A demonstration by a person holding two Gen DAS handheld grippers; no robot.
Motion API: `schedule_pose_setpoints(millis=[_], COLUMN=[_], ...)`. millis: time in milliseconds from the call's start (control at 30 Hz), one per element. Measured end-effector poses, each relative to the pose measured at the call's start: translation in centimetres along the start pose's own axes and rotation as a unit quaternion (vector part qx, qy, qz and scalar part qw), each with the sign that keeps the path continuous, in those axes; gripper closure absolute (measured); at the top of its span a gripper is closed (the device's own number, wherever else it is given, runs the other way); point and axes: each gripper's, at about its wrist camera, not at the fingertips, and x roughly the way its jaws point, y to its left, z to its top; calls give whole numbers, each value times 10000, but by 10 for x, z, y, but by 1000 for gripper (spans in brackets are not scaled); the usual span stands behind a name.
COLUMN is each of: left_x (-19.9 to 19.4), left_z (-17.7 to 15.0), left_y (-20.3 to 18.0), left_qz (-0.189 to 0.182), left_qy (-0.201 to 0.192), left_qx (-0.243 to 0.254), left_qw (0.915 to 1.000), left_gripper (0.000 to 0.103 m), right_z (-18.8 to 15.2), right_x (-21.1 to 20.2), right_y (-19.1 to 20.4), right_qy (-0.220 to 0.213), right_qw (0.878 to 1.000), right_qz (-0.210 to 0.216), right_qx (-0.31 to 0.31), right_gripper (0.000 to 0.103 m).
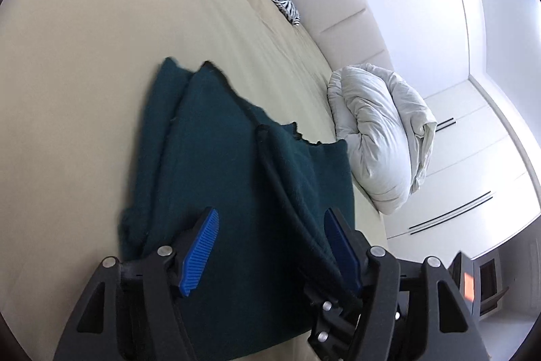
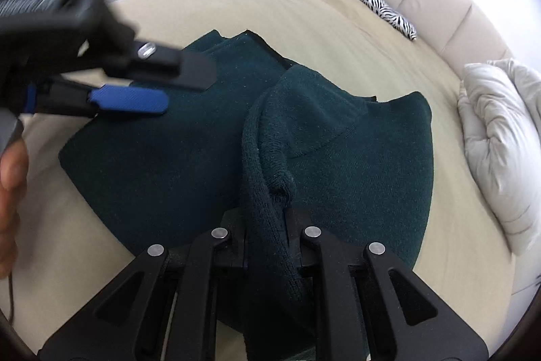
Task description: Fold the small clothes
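Folding mid-way | right gripper [image 2: 267,219] clamped on sweater [image 2: 338,158] edge, lower centre | left gripper [image 1: 270,235] gaping, holding nothing | sweater on bed [image 2: 372,32], half-folded, more folds left

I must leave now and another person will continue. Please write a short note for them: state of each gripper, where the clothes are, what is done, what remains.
Left gripper: jaws open, over the dark green knitted garment, gripping nothing.
Right gripper: jaws shut on a thick fold of the garment, lifted as a ridge.
The garment lies on the beige bed sheet, partly folded, layers uneven.
Left: lay the held fold down, flatten, finish folding.
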Motion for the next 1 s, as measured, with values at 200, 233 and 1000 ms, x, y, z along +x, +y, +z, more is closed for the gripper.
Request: schedule_pose_setpoints(millis=[200,233,1000], left_x=[46,54,35], left_z=[26,27,52], left_y=[-22,-25,-7], left_qz=[249,308,290], left_qy=[720,850,1029], left_qx=[301,385,371], left_qw=[9966,9952,9936], left_gripper=[31,32,91], right_z=[-3,-3,-66], right_x=[-9,-9,-93], right_y=[12,15,-60], right_qy=[-286,-322,-1133], right_qw=[9988,9983,9227], right_qz=[-242,-291,3086], right_qx=[-310,-381,2014], right_gripper=[92,91,66])
